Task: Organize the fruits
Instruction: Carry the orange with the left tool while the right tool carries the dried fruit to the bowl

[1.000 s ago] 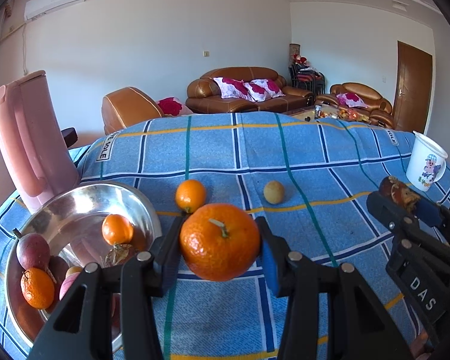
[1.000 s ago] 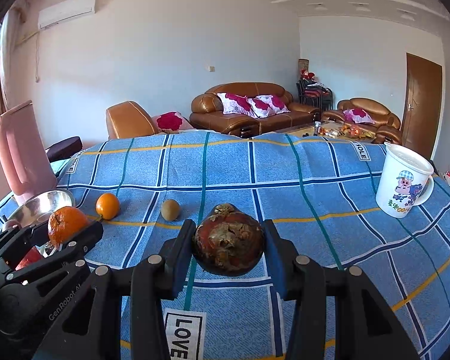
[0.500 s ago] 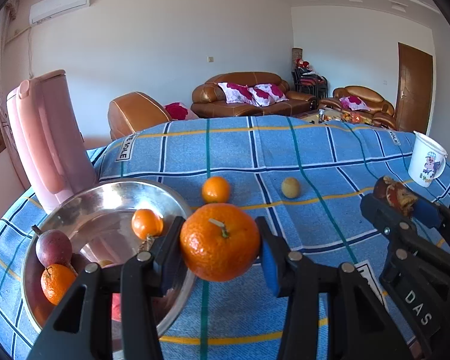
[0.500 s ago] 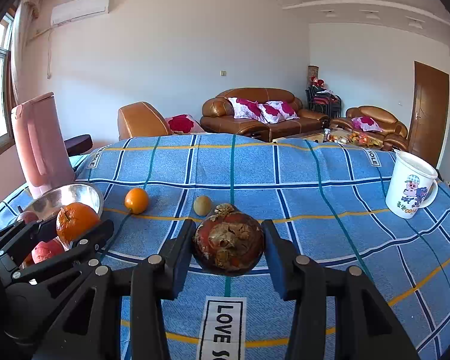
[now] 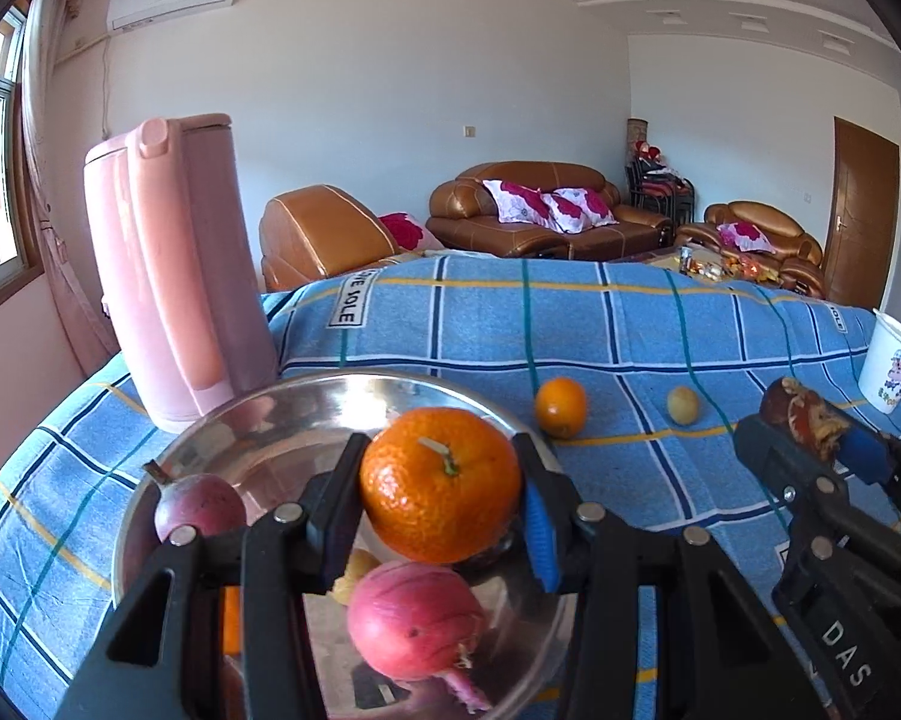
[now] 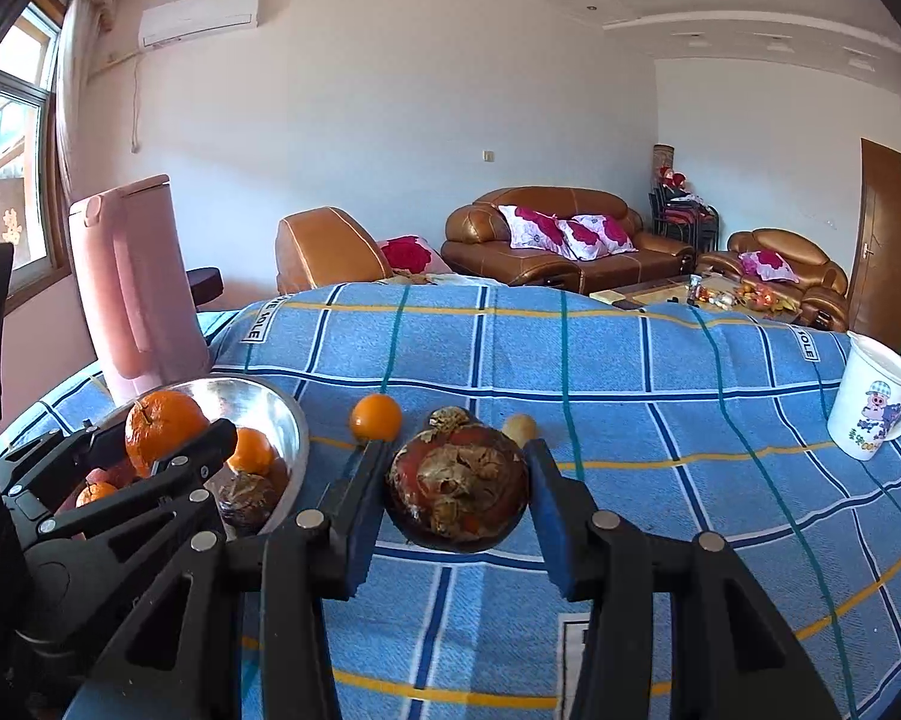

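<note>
Left tongs [image 5: 441, 489]: closed on the orange [image 5: 440, 483], one finger at each side; the stem end faces up and toward the camera.
Orange: roundish, held over the bowl [image 5: 306, 408], above its near half.
Right tongs [image 6: 457, 492]: closed on the pomegranate [image 6: 457, 480], gripped at its sides; the dry crown sits at 12 o'clock and the wide axis runs across the fingers.
Pomegranate: held above the worktop [image 6: 630, 372], just right of the bowl.
Bowl: steel, at 9 o'clock from the right tongs; it holds a red fruit [image 5: 414, 618], a purple fruit [image 5: 198, 507], more oranges and a dark fruit [image 6: 249, 501].
Loose fruit: a small orange [image 5: 561, 408] and a yellow fruit [image 5: 682, 405] lie on the cloth at 1 o'clock from the bowl.
Kettle [image 5: 180, 264]: pink, upright, at 11 o'clock behind the bowl.
Mug [image 6: 873, 405]: white, upright, far out at 3 o'clock.
</note>
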### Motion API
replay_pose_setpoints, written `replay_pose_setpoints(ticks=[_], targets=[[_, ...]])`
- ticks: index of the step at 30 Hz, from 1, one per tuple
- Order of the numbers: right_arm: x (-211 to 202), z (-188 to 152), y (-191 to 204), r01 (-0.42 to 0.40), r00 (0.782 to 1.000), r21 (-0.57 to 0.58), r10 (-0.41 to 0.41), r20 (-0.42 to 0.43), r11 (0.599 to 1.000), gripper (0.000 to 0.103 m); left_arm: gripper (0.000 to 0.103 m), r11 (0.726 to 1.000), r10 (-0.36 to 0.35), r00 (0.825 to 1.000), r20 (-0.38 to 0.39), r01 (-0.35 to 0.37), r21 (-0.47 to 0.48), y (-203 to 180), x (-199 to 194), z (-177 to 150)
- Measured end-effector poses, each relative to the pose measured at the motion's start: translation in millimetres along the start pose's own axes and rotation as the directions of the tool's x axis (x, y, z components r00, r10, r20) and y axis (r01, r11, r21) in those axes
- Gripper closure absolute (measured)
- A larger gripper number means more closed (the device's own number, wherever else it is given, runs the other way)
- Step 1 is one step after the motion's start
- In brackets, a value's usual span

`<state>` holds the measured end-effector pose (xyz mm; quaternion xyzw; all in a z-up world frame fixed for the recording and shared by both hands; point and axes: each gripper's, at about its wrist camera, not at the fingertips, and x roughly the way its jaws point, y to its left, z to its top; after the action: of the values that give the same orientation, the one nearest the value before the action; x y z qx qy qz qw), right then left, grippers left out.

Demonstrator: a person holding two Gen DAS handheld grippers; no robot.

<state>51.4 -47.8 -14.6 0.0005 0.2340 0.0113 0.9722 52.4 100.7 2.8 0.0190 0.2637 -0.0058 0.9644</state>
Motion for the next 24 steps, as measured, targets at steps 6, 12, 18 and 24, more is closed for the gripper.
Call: replay_pose_setpoints(ticks=[6, 12, 18, 24], targets=[[10.8, 8.2, 36.4, -0.057, 0.998, -0.019, 0.057, 0.006, 0.998, 0.056, 0.055, 0.998, 0.054, 0.998, 0.006, -0.054, -0.034, 35.3, 4.4, 0.8], [22.1, 12.4, 66.8, -0.106, 0.994, -0.034, 0.106, 0.002, 0.994, 0.056, 0.055, 0.993, 0.095, 0.996, 0.0, -0.094, -0.074, 67.4, 9.3, -0.9], [35.5, 14.3, 90.0, -0.122, 0.992, -0.062, 0.121, -0.017, 0.991, 0.056, 0.055, 0.987, 0.112, 0.994, -0.014, -0.113, -0.112, 88.9, 14.1, -2.1], [51.3, 18.7, 105.1, -0.116, 0.993, -0.091, 0.112, -0.048, 0.989, 0.056, 0.055, 0.981, 0.135, 0.99, -0.038, -0.139, -0.134, 98.9, 19.3, -2.9]])
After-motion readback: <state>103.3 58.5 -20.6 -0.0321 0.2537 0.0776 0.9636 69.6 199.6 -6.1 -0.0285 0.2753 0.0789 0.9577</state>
